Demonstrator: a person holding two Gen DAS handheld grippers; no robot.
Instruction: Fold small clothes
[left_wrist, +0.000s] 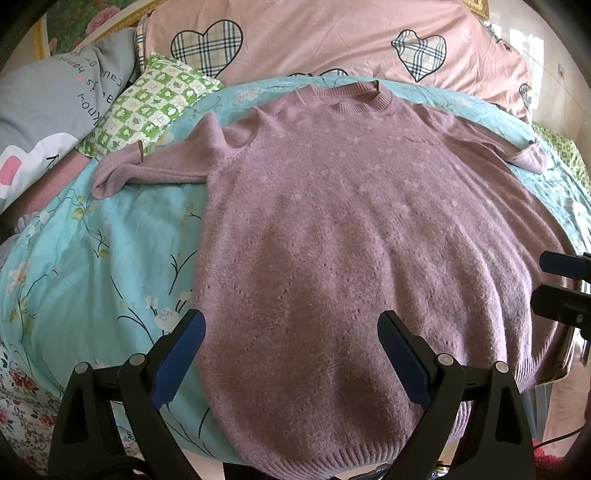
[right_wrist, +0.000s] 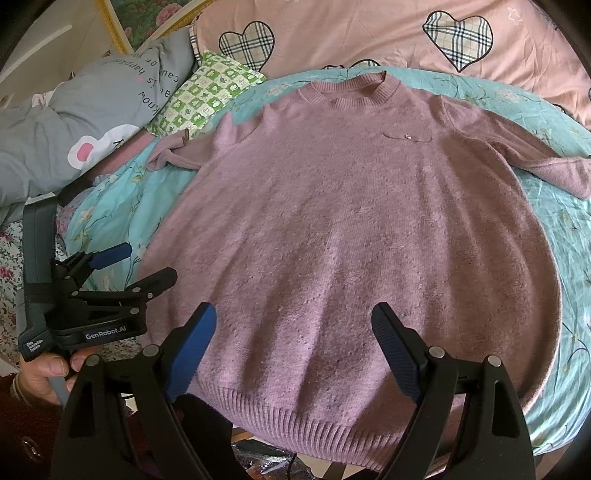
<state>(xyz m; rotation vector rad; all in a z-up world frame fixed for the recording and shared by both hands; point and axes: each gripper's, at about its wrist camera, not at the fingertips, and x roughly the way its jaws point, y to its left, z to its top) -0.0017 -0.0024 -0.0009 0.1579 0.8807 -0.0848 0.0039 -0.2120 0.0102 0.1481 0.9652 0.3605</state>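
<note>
I read the left gripper (left_wrist: 291, 350) with jaws wide apart and nothing between the pads, hovering over the near hem region of the mauve sweater (left_wrist: 351, 221). The right gripper (right_wrist: 295, 347) is likewise spread and empty, above the ribbed hem (right_wrist: 306, 424). From both, the sweater lies flat on the turquoise bedspread (left_wrist: 92, 258), long axis running 6 to 12 o'clock, collar (right_wrist: 354, 92) at 12. Left sleeve (left_wrist: 147, 170) trails toward 10 o'clock, right sleeve (right_wrist: 546, 166) toward 2. My judgement: each hand is nearer its own side, so sleeves fold inward first.
</note>
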